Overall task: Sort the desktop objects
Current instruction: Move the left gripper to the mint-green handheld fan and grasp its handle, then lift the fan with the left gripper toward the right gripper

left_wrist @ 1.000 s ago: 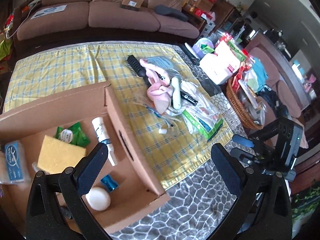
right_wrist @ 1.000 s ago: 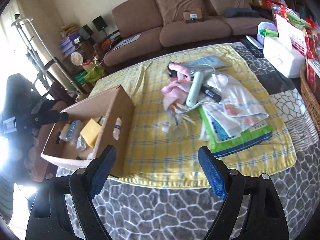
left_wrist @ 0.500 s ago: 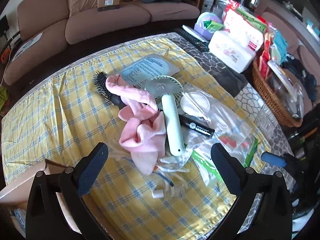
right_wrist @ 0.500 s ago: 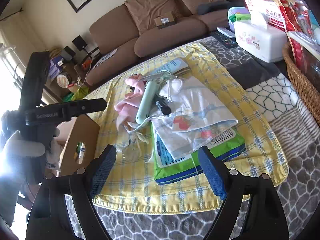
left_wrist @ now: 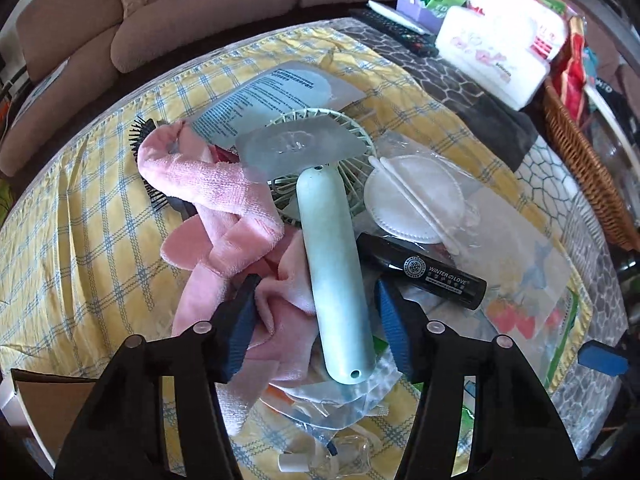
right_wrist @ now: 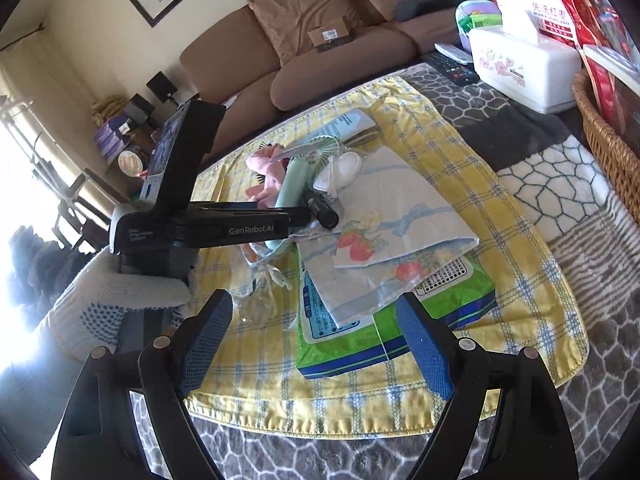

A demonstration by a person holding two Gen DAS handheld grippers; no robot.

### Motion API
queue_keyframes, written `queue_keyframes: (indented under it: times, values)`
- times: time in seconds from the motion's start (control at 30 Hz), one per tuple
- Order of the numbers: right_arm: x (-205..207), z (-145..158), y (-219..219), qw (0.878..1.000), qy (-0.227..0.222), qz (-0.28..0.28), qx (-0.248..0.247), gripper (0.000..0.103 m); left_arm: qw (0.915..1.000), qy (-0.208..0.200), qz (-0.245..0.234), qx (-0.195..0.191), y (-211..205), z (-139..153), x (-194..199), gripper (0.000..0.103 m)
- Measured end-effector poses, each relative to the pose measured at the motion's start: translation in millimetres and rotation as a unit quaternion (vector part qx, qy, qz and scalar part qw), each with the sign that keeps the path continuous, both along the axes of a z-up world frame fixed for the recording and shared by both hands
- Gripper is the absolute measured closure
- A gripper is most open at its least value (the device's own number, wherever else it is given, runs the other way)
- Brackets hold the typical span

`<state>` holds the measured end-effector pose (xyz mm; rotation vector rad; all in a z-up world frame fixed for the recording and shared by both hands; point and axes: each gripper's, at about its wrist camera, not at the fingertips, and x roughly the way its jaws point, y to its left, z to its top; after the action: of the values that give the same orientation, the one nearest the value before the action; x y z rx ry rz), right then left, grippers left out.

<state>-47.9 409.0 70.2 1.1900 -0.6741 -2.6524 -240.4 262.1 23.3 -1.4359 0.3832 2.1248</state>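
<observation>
A pale green hand fan lies on a pink towel in a pile on the yellow checked cloth. My left gripper is open, with its fingers on either side of the fan's handle and a gap on both sides. A black tube, cotton pads in a clear bag, a black hairbrush and a leaflet lie around the fan. My right gripper is open and empty, above the cloth's near edge by a green pack. The left gripper shows in the right wrist view.
A white tissue box, remotes and a wicker basket stand at the right. A corner of the cardboard box shows at the lower left. A brown sofa runs behind the table. Strawberry-print paper covers the green pack.
My left gripper moved from over the cardboard box to the pile and came down around the fan's handle, its fingers closer together. My right gripper moved closer to the green pack.
</observation>
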Motion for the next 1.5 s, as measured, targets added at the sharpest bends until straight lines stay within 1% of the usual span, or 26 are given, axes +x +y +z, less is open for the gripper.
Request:
queue_keyframes:
  times: [0.03, 0.1, 0.2, 0.3, 0.4, 0.47, 0.57, 0.6, 0.67, 0.77, 0.83, 0.87, 0.9, 0.93, 1.0, 1.03, 1.07, 1.17, 1.3, 1.33, 1.37, 1.43, 1.47, 1.5]
  values:
    - [0, 0, 0, 1.000, 0.000, 0.001, -0.001, 0.017, 0.9999, -0.009, 0.001, 0.013, -2, 1, -1, 0.077]
    - [1, 1, -2, 1.000, 0.001, 0.003, 0.000, 0.017, 0.9998, -0.003, 0.005, 0.017, -6, 7, 1, 0.078]
    - [0, 1, -3, 1.000, 0.002, 0.004, -0.005, 0.017, 0.9992, -0.004, 0.004, 0.039, -18, 22, 6, 0.079]
    - [-4, 1, 0, 0.999, 0.011, 0.003, -0.052, 0.017, 0.9979, -0.015, 0.006, 0.063, -38, 39, 14, 0.079]
    - [-9, -3, 3, 0.991, 0.019, 0.000, -0.130, 0.017, 0.9939, -0.040, 0.019, 0.101, -63, 54, 25, 0.079]
    - [-14, -10, 3, 0.981, 0.020, 0.000, -0.193, 0.017, 0.9894, -0.062, 0.030, 0.128, -79, 62, 31, 0.079]
    - [-22, -23, -5, 0.960, 0.018, 0.005, -0.278, 0.017, 0.9828, -0.083, 0.043, 0.159, -97, 74, 38, 0.079]
    - [-26, -28, -8, 0.952, 0.015, 0.008, -0.307, 0.016, 0.9803, -0.088, 0.050, 0.170, -103, 78, 39, 0.079]
    - [-32, -41, -16, 0.930, 0.005, 0.005, -0.369, 0.016, 0.9744, -0.098, 0.059, 0.194, -112, 87, 40, 0.079]
    - [-39, -47, -24, 0.908, 0.018, -0.002, -0.418, 0.016, 0.9669, -0.102, 0.062, 0.225, -122, 104, 47, 0.079]
    - [-45, -50, -25, 0.890, 0.030, -0.008, -0.455, 0.016, 0.9620, -0.110, 0.060, 0.243, -127, 112, 52, 0.079]
    - [-47, -53, -25, 0.881, 0.032, -0.013, -0.472, 0.016, 0.9605, -0.111, 0.055, 0.249, -129, 116, 57, 0.079]
    - [-49, -55, -26, 0.875, 0.032, -0.019, -0.483, 0.017, 0.9600, -0.111, 0.047, 0.253, -130, 118, 62, 0.079]
    - [-51, -57, -27, 0.871, 0.032, -0.022, -0.489, 0.019, 0.9594, -0.112, 0.043, 0.255, -132, 119, 68, 0.079]
    - [-52, -64, -29, 0.864, 0.036, -0.034, -0.500, 0.027, 0.9611, -0.110, 0.036, 0.251, -133, 117, 80, 0.079]
    - [-51, -65, -29, 0.863, 0.035, -0.038, -0.502, 0.029, 0.9619, -0.109, 0.035, 0.248, -135, 115, 83, 0.079]
    - [-51, -65, -30, 0.867, 0.032, -0.036, -0.497, 0.030, 0.9614, -0.111, 0.034, 0.249, -136, 112, 87, 0.079]
    - [-49, -50, -28, 0.889, 0.038, -0.026, -0.456, 0.031, 0.9545, -0.122, 0.027, 0.271, -143, 106, 90, 0.078]
    - [-39, -30, -19, 0.908, 0.068, -0.022, -0.414, 0.034, 0.9528, -0.127, 0.004, 0.276, -139, 101, 94, 0.076]
    - [-37, -26, -18, 0.910, 0.077, -0.023, -0.407, 0.034, 0.9535, -0.125, -0.005, 0.274, -135, 100, 96, 0.076]
    - [-35, -24, -16, 0.909, 0.084, -0.022, -0.407, 0.035, 0.9561, -0.118, -0.011, 0.268, -131, 100, 99, 0.074]
    - [-32, -21, -12, 0.902, 0.097, -0.017, -0.419, 0.039, 0.9599, -0.110, -0.029, 0.256, -118, 98, 103, 0.072]
    - [-32, -18, -10, 0.902, 0.104, -0.016, -0.418, 0.041, 0.9632, -0.104, -0.037, 0.245, -111, 97, 106, 0.072]
    - [-32, -13, -8, 0.904, 0.112, -0.011, -0.412, 0.044, 0.9648, -0.101, -0.043, 0.239, -105, 95, 108, 0.072]
